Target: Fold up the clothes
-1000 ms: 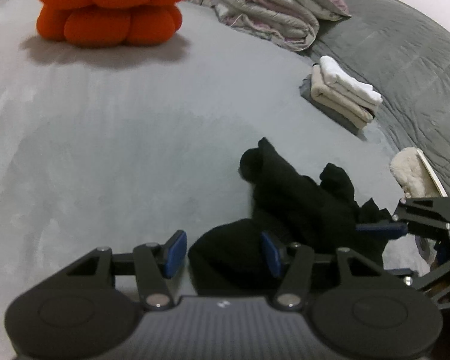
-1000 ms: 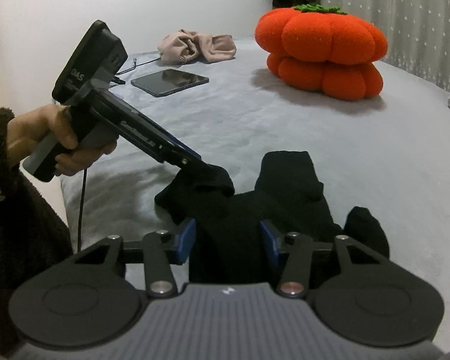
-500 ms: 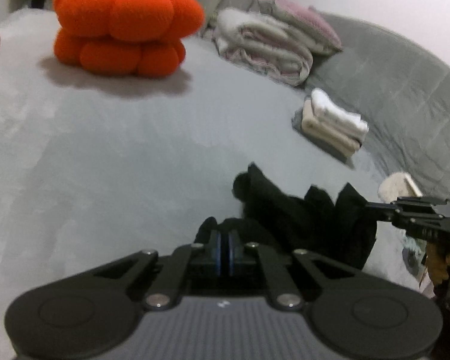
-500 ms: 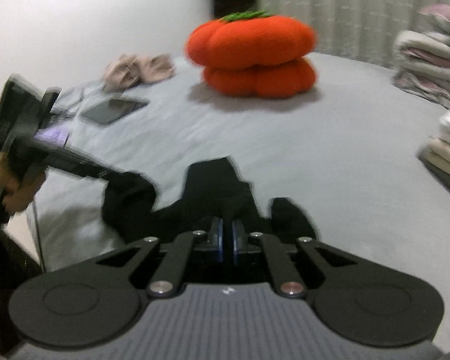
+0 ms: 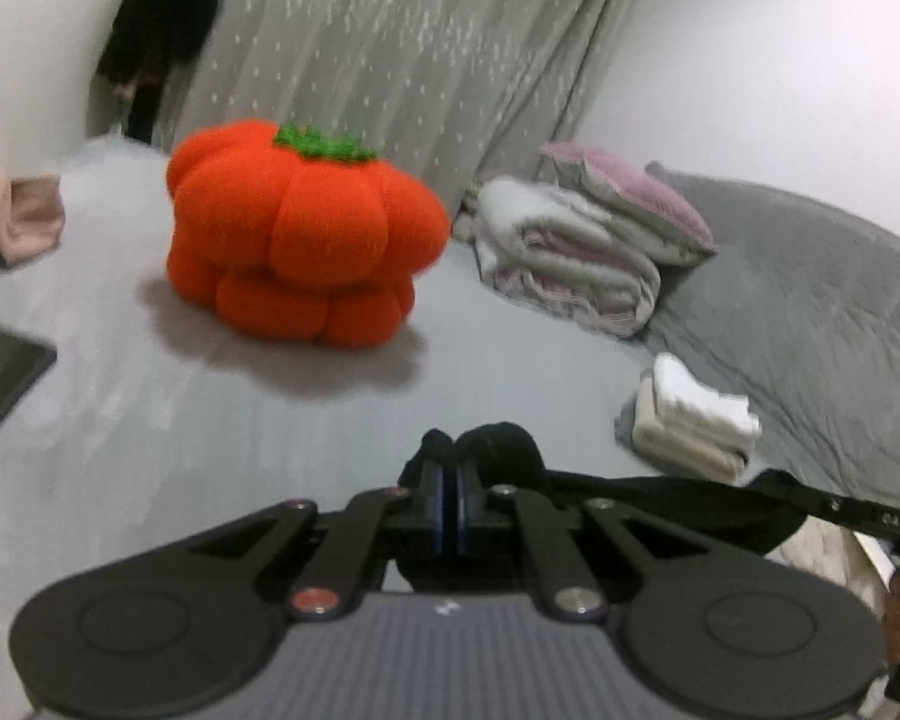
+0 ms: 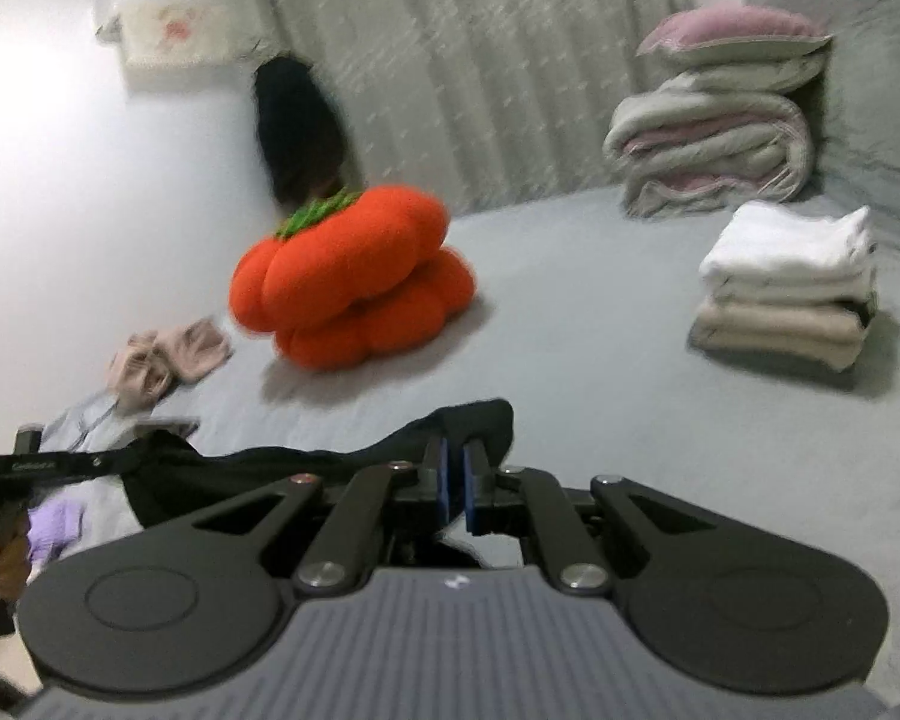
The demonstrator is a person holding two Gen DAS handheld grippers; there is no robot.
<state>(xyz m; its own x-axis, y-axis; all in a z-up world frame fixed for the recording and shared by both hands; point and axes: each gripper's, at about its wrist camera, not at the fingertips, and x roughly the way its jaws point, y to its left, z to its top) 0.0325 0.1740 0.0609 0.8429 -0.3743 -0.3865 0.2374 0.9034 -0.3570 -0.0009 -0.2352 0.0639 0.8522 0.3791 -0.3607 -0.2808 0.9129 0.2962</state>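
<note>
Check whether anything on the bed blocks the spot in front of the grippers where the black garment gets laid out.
Nothing visible does. The black garment is pinched by both grippers; the grey bed ahead is bare. The pumpkin cushion and folded stack sit farther back.

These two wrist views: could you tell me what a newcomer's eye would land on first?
The bright orange pumpkin cushion sits mid-bed before the grey curtain. Nearer, both tongs, left and right, are shut on a black garment stretched between them. Folded clothes are stacked to the right.
</note>
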